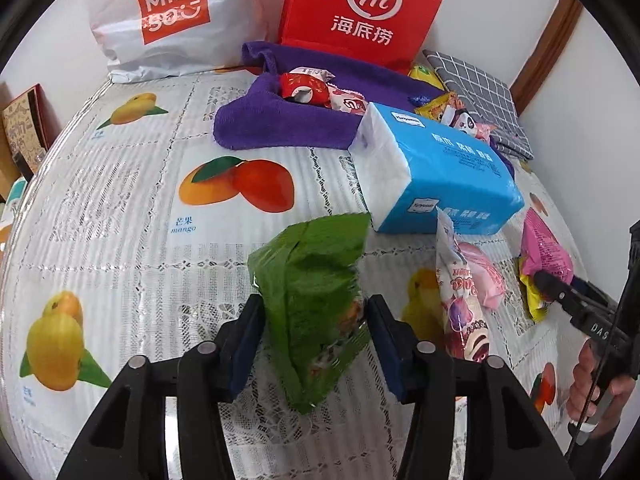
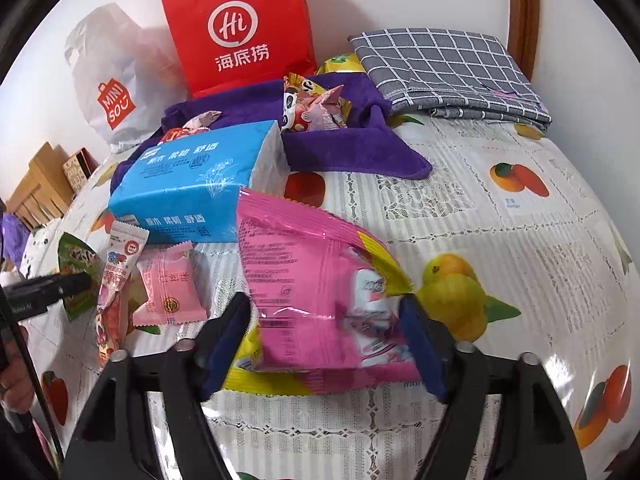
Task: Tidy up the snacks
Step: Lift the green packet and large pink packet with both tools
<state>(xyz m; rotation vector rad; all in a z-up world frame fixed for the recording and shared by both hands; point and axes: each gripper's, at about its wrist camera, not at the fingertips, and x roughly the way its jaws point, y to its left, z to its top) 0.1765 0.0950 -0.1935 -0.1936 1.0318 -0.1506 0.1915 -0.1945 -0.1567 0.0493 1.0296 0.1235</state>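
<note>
Gripping a crinkly green packet (image 1: 316,304), left claw (image 1: 316,320) clamps.

Both wrist cams sit close, angled down at table (image 1: 132,216); both see blue tissue pack (image 1: 444,168) and red bag (image 2: 240,28).

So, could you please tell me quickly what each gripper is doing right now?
Left gripper: closed on the green snack packet.
Right gripper: jaws around the pink snack packet; whether they grip it cannot be told.

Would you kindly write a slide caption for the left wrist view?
Left tongs grip a crinkly green snack packet above the mango-print tablecloth, near a blue tissue pack.
</note>
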